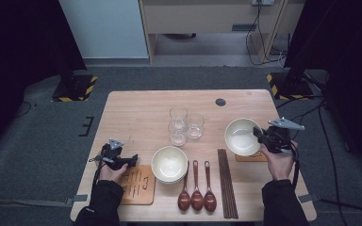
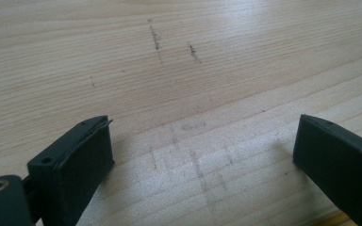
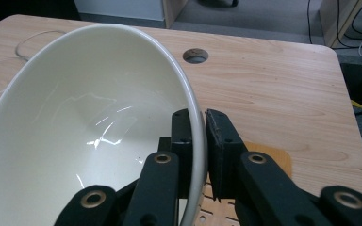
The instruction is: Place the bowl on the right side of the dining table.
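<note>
My right gripper is shut on the rim of a cream bowl, holding it tilted above the right wooden coaster. In the right gripper view the jaws pinch the cream bowl's rim, one jaw inside and one outside, at my right gripper. My left gripper rests low at the table's left, beside the left wooden coaster. In the left gripper view my left gripper stands open over bare wood, nothing between the jaws. A stack of cream bowls sits at the middle front.
Three clear glasses stand clustered at the table's middle. Three dark red spoons lie side by side near the front edge, with dark chopsticks to their right. A round cable hole lies at the back right of the table.
</note>
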Demonstrator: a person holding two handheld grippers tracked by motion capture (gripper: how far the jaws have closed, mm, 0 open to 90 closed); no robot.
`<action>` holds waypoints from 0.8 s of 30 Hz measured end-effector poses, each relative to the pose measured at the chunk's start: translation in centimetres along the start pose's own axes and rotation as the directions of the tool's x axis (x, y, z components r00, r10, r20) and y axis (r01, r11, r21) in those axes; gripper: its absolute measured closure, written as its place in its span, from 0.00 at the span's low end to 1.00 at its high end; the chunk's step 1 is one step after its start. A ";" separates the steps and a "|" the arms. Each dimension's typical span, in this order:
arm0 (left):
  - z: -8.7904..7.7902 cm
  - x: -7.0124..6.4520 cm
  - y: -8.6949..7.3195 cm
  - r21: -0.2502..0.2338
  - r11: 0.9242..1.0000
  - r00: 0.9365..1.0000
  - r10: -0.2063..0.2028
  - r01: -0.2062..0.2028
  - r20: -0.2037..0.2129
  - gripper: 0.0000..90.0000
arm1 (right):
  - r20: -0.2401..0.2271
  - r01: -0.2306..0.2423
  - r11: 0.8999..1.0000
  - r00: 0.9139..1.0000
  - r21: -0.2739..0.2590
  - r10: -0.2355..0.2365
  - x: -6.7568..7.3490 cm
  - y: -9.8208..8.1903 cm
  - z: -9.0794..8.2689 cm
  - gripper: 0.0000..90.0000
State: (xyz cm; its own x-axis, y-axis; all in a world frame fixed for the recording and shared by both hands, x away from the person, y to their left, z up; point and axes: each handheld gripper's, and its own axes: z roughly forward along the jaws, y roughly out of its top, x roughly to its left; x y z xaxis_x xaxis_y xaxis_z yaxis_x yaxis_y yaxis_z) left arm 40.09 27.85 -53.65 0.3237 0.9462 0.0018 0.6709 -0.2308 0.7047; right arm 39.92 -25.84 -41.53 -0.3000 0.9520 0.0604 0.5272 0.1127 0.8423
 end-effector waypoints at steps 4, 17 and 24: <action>0.0 0.0 0.0 0.002 1.000 1.000 -0.004 0.004 -0.005 0.03 | 0.015 -0.011 1.000 1.000 0.007 0.011 -0.6 -0.1 0.3 0.92; 0.0 0.0 0.0 0.005 1.000 1.000 -0.008 0.008 -0.012 0.01 | 0.059 -0.042 0.998 0.997 0.044 0.040 -2.3 -0.8 1.5 0.92; 0.0 0.0 0.0 0.006 1.000 1.000 -0.008 0.008 -0.012 0.01 | 0.074 -0.049 0.997 0.996 0.064 0.045 -2.8 -1.0 2.2 0.92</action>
State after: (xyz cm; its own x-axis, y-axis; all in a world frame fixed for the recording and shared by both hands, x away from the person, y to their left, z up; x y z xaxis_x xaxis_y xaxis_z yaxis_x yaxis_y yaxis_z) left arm 40.10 27.87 -53.68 0.3109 0.9504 0.0046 0.6771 -0.2249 0.7007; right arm 41.99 -27.95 -43.69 -0.2163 0.9746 0.0579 0.5909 0.0835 0.8024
